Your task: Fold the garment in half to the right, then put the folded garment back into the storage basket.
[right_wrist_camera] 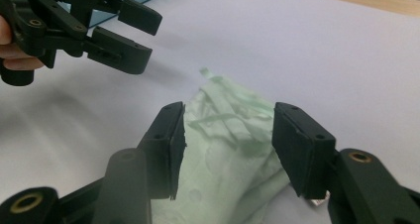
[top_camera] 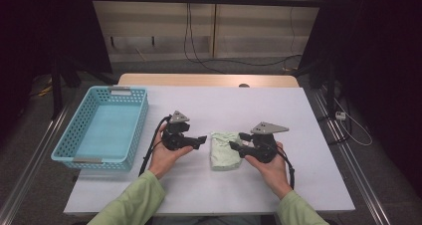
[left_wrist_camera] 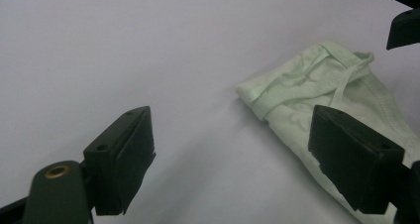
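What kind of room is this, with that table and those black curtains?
Probably a lab or recording studio rather than a home: black curtains hem in a plain white table, cables trail across the floor, and a person works a folded green cloth with handheld grippers.

Pale green folded cloth (top_camera: pixel 225 151) lies flat on table.

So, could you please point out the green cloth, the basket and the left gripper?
Green cloth (top_camera: pixel 225 150): high view, middle of the folded bundle.
Basket (top_camera: pixel 141 120): high view, its right wall.
Left gripper (top_camera: pixel 203 140): high view, between its fingertips.
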